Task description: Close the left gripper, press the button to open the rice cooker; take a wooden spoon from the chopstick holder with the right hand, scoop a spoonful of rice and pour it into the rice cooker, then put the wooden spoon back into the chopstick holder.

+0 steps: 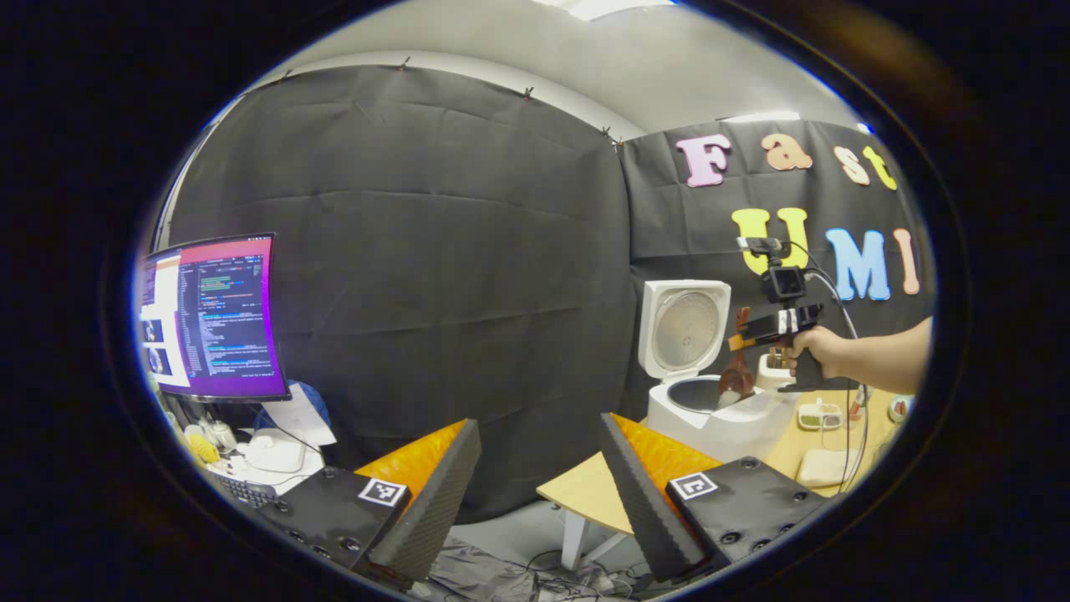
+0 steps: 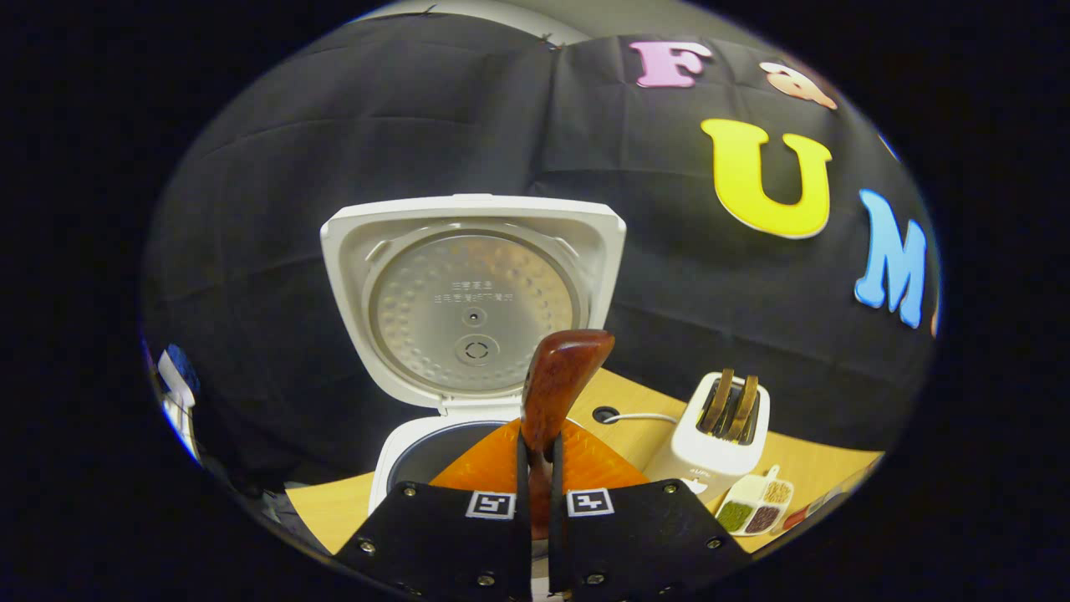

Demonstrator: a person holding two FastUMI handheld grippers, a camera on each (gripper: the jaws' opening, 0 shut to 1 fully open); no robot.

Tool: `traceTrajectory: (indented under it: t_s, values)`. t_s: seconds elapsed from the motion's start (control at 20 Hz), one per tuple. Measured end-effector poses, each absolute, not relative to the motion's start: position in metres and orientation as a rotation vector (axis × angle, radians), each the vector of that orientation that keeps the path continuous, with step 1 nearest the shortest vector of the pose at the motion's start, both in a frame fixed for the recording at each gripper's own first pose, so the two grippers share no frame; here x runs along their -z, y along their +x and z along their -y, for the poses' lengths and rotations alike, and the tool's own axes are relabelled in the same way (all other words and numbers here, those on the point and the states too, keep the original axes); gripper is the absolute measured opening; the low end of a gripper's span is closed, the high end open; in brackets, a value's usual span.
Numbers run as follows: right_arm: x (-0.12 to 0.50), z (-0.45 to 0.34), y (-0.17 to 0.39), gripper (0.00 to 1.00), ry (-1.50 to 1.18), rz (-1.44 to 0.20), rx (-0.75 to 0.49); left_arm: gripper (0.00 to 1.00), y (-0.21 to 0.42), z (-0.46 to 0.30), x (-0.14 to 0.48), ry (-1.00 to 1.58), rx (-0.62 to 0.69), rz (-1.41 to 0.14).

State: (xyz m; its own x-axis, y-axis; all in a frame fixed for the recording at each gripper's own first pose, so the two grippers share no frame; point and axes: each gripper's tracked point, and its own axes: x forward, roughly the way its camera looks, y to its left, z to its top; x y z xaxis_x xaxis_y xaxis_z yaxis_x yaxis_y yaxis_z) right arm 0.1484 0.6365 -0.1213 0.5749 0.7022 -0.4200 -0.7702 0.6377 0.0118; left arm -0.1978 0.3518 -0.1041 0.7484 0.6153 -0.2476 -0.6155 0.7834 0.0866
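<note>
Over the open rice cooker point(image 2: 468, 309), right hand-held gripper point(image 2: 539, 468) clamping wooden spoon point(image 2: 556, 380) upright, bowl down, left hand-held gripper point(image 1: 535, 477) wide.

L gripper point(image 1: 535, 485): black bodies w/ screws at 7 and 5 o'clock, each w/ a square black-and-white marker; ribbed wedge fingers. R gripper point(image 2: 535, 468): same black bodies, screws, paired markers at 6 o'clock. In left gripper view, at 3 o'clock, its black handle carried a small camera, thin cables trailing; the hand point(image 1: 815, 347) and forearm had no sleeve.
</note>
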Motion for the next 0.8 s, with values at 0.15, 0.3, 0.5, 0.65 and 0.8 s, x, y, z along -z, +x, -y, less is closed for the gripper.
traceTrajectory:
  t_s: [0.15,0.3,0.5,0.65,0.8]
  values:
    - [0.109,-0.644,0.143,0.08,-0.332,-0.297,-0.888,0.99,-0.196,-0.348,0.108,0.0,-0.665,-0.27]
    - [0.104,-0.649,0.137,0.08,-0.454,-0.209,-0.899,0.99,-0.193,-0.345,0.111,-0.019,-0.656,-0.274]
    - [0.104,-0.642,0.135,0.08,-0.493,-0.186,-0.878,0.99,-0.195,-0.348,0.114,-0.026,-0.66,-0.274]
    - [0.103,-0.635,0.141,0.08,-0.332,-0.283,-0.867,0.99,-0.197,-0.35,0.111,-0.027,-0.661,-0.269]
    - [0.098,-0.626,0.141,0.08,-0.086,-0.42,-0.86,0.99,-0.197,-0.352,0.113,-0.021,-0.662,-0.279]
